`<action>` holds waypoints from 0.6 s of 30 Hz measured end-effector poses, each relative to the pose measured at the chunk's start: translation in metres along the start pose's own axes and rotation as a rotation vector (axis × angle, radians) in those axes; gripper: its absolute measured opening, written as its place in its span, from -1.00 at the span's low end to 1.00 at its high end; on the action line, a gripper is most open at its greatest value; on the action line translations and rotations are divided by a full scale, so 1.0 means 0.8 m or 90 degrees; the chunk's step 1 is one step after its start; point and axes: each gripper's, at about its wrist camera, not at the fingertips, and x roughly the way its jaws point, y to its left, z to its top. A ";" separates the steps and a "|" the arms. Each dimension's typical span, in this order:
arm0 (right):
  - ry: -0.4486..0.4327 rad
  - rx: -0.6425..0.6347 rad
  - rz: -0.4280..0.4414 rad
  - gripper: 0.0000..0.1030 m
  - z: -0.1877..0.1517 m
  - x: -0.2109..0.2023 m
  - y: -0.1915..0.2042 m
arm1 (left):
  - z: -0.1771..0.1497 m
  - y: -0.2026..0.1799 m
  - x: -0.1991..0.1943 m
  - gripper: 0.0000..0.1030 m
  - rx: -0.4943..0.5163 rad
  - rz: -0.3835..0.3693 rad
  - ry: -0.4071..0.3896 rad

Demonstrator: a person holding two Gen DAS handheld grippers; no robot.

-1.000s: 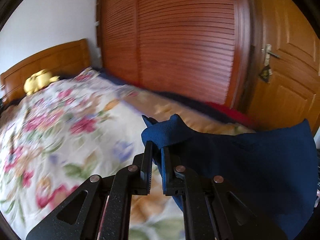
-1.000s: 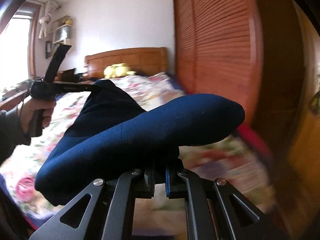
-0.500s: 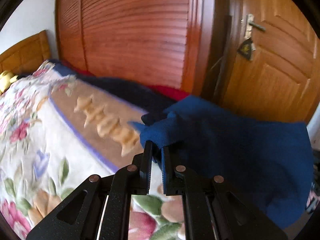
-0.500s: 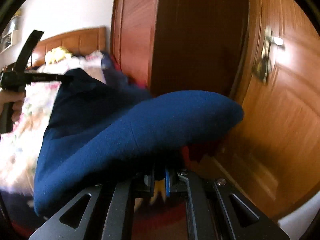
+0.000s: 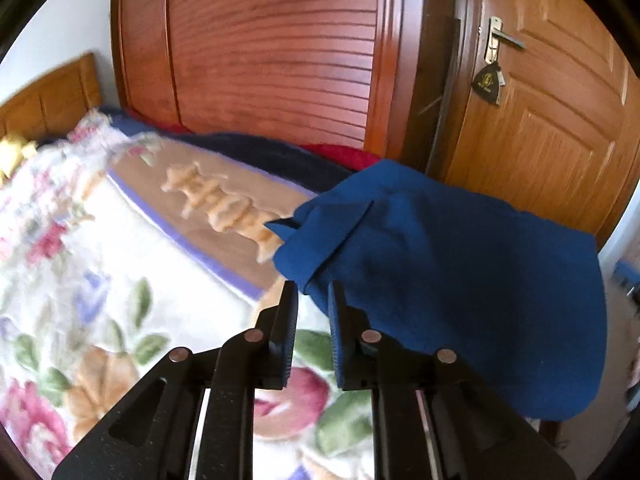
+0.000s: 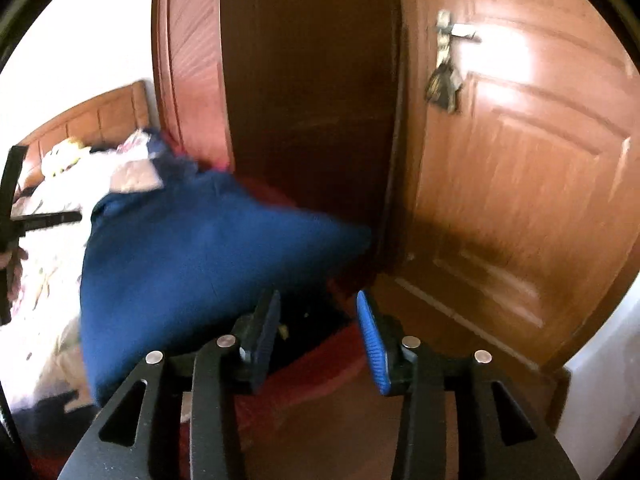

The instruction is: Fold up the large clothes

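A large dark blue garment (image 5: 460, 280) hangs in the air over the foot of the bed; it also shows in the right wrist view (image 6: 192, 264). My left gripper (image 5: 313, 296) has its jaws slightly apart, with a bunched corner of the garment just at and beyond the fingertips; whether the pads still pinch it is unclear. My right gripper (image 6: 316, 312) is open and empty, with the garment to its left and free of its pads (image 6: 370, 336). The left tool shows at the far left of the right wrist view (image 6: 44, 220).
The bed carries a floral blanket (image 5: 100, 280) and has a wooden headboard (image 5: 48, 96). A slatted wooden wardrobe (image 5: 272, 48) stands behind the bed. A wooden door (image 6: 520, 160) with a handle and hanging keys is at the right. A red cloth (image 6: 320, 364) lies below.
My right gripper has opened and let go of the blue garment, which now drops to its left. My left gripper's jaws have parted a little. Both views have swung towards the door.
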 end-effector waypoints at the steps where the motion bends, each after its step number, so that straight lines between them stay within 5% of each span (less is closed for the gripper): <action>1: -0.012 -0.007 -0.011 -0.15 0.002 -0.012 -0.002 | 0.000 -0.003 -0.004 -0.69 0.004 -0.002 -0.001; 9: -0.029 -0.067 0.042 -0.09 0.015 -0.031 0.033 | -0.005 -0.030 -0.034 -0.68 0.033 -0.022 -0.014; 18: 0.032 -0.075 0.048 -0.08 -0.017 0.052 0.021 | -0.017 -0.040 -0.033 -0.67 0.039 -0.042 -0.008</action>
